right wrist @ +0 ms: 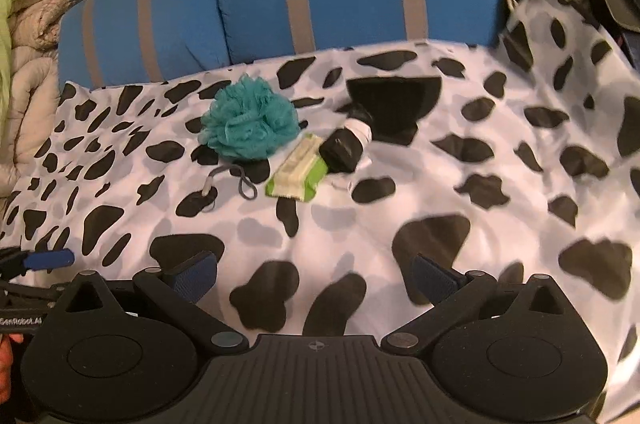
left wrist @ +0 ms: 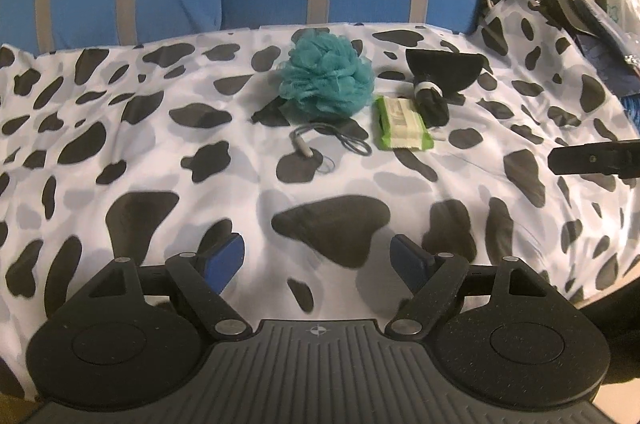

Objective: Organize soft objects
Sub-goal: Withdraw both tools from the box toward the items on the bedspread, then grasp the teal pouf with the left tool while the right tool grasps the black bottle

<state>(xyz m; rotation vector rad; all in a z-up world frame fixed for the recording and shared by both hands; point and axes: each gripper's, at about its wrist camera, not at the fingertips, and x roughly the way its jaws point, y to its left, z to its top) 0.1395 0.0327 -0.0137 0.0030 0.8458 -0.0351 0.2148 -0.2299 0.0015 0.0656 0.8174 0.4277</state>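
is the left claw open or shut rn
Open: the left claw has its blue pads wide apart, only the cow-print sheet between them.

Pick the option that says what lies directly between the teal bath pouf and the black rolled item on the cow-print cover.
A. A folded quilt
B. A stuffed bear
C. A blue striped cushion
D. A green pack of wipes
D: the green pack of wipes lies on the cow-print cover, with the teal bath pouf on one side and the black rolled item on the other, in both wrist views.
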